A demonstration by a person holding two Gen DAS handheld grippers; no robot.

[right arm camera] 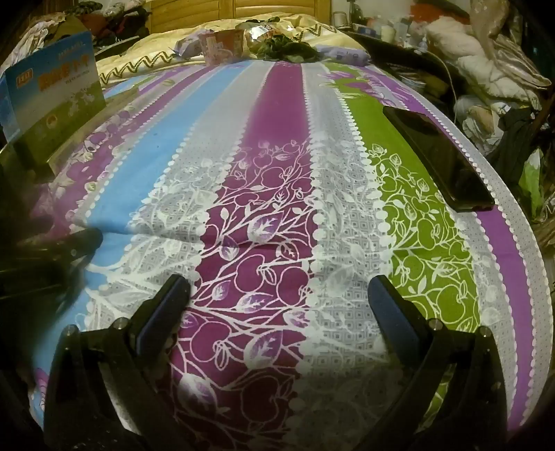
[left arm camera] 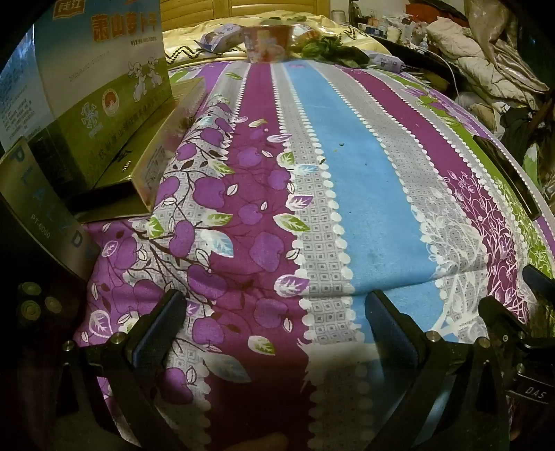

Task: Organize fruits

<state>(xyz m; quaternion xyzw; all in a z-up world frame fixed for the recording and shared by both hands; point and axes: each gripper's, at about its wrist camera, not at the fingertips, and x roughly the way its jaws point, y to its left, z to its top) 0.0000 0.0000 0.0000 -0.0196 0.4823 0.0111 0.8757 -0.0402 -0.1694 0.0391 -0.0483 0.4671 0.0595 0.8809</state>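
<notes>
Home bedroom: wooden headboard (left arm camera: 242,7), patterned bedsheet (left arm camera: 347,194), piled clothes (right arm camera: 485,69).

I've got the fruits far off at the cloth's back edge: a clear bag of something orange-red (left arm camera: 307,34), contents unclear, touching a dark green leafy bunch (left arm camera: 329,47).

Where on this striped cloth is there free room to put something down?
The middle of the striped cloth is bare, between the blue-green box on the left and the black phone near the right edge. The far end is crowded: a red cup, packets and dark greens.
</notes>
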